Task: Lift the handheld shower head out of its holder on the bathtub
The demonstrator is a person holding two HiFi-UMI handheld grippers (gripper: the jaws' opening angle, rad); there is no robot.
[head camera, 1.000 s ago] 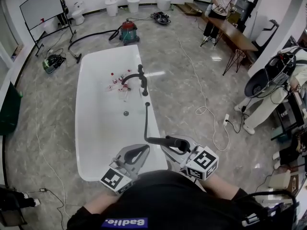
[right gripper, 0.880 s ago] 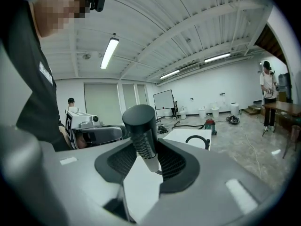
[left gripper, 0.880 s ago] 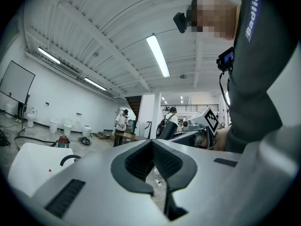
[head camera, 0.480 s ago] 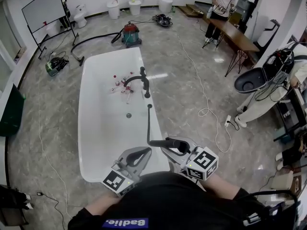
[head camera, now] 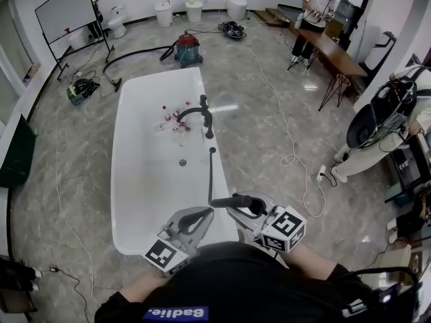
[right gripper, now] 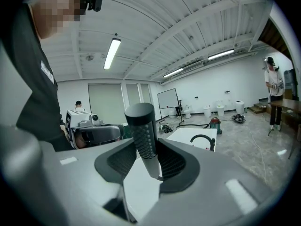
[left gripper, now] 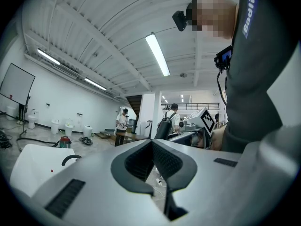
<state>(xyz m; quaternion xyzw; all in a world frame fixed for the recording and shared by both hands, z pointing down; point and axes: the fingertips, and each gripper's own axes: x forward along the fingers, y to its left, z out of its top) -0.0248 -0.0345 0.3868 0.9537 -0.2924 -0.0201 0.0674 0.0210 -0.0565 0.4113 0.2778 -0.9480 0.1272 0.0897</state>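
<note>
Shower head [right gripper: 142, 131] clamped by textured handle between right gripper [head camera: 237, 205] jaws, lower centre of head view, at lower right corner of white bathtub [head camera: 131, 180]. Black hose [head camera: 209, 173] up to tub rim. Left gripper [left gripper: 151, 144] just beside, jaws together, empty.

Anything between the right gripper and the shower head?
Nothing visible. The right gripper is clamped on the shower head, with its hose trailing back to the bathtub rim.
</note>
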